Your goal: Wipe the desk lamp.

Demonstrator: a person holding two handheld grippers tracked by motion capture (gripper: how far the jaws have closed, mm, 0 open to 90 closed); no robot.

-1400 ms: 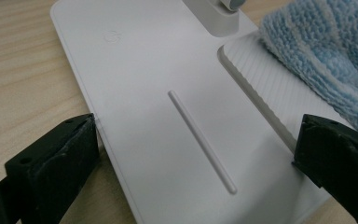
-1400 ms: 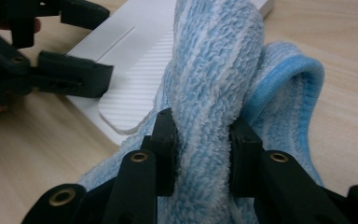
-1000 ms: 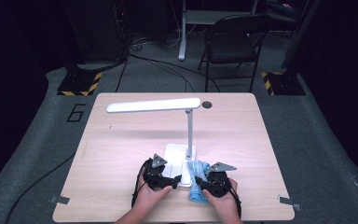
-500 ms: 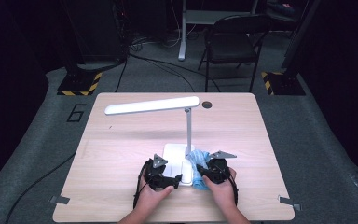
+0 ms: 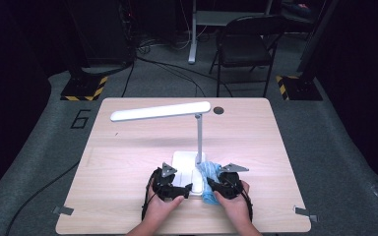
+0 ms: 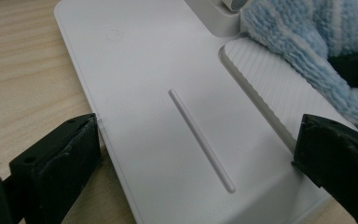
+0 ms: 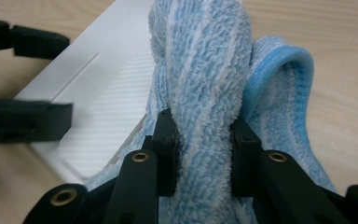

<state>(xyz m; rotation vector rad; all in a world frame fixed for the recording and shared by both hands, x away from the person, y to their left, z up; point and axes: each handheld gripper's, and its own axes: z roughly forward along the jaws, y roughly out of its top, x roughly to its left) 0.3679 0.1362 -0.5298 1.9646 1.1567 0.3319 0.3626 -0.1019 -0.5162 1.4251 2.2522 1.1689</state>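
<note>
From above I see one blue cloth (image 5: 209,181) on the right side of the one lamp base (image 5: 186,162), near the table's (image 5: 128,162) front edge, at my right gripper (image 5: 215,186). In the left gripper view, my left gripper (image 6: 196,154) stands wide apart, straddling that base without pinching it. In the right gripper view, the jaws are clamped on a bunched fold of the cloth.

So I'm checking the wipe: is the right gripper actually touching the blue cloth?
Touching. The right gripper view shows the right gripper with both jaws pressed into a bunched fold of the blue cloth.

I read a white "6" on the grey floor (image 5: 81,119) left of my table; nothing else is legible.
</note>
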